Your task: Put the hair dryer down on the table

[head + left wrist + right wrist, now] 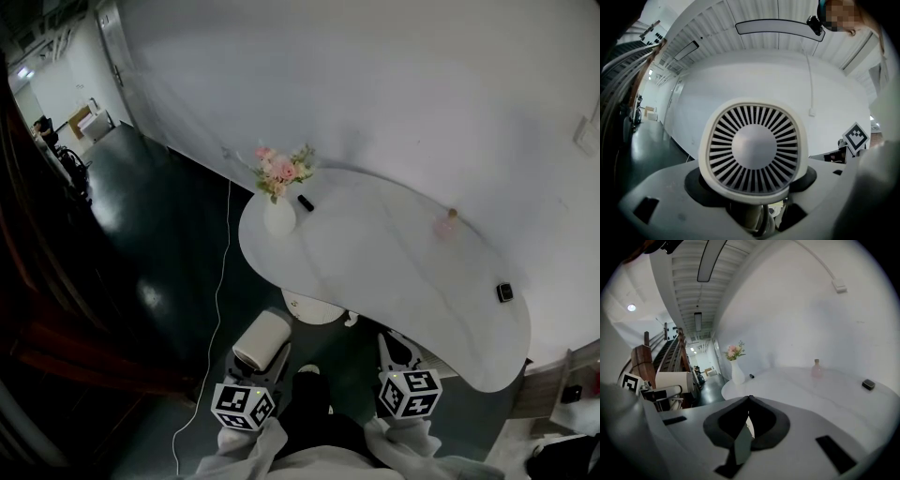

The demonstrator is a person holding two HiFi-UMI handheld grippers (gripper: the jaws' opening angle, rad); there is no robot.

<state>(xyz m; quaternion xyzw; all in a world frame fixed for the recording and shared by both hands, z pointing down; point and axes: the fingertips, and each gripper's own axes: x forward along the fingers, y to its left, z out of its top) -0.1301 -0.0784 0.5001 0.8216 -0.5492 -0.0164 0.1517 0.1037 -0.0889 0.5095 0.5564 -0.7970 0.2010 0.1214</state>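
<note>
Hair dryer point(753, 146) sits in the left gripper point(755, 212): in the left gripper view we see its round slotted rear grille facing the camera, filling the centre, with the handle and a dark cord dropping down between the jaws, which are clamped on that handle. From the head view the dryer point(262, 340) is a cream barrel just ahead of the left gripper's marker cube, held up over the dark floor point(159, 244), off the near-left edge of the white table point(394, 272) and not touching it. We can't tell how high it is above the floor. A thin white cable point(217, 309) runs across the floor on the dryer's left. Right gripper point(394, 345) is at the near edge of the table, well apart from the dryer; in the right gripper view its jaws are together, tips meeting point(748, 399), nothing between them. That same view picks up the dryer point(672, 380) off to its left, level with the gripper, and the table point(811, 394) spreading ahead. On the table we see a white vase point(278, 216) with pink flowers point(281, 169) at the far-left end, a small black item point(305, 202) just beside the vase, a pink bottle point(447, 223) near the wall side, and a small black square object point(504, 292) at the right end. All of these stand well apart from both grippers.
</note>
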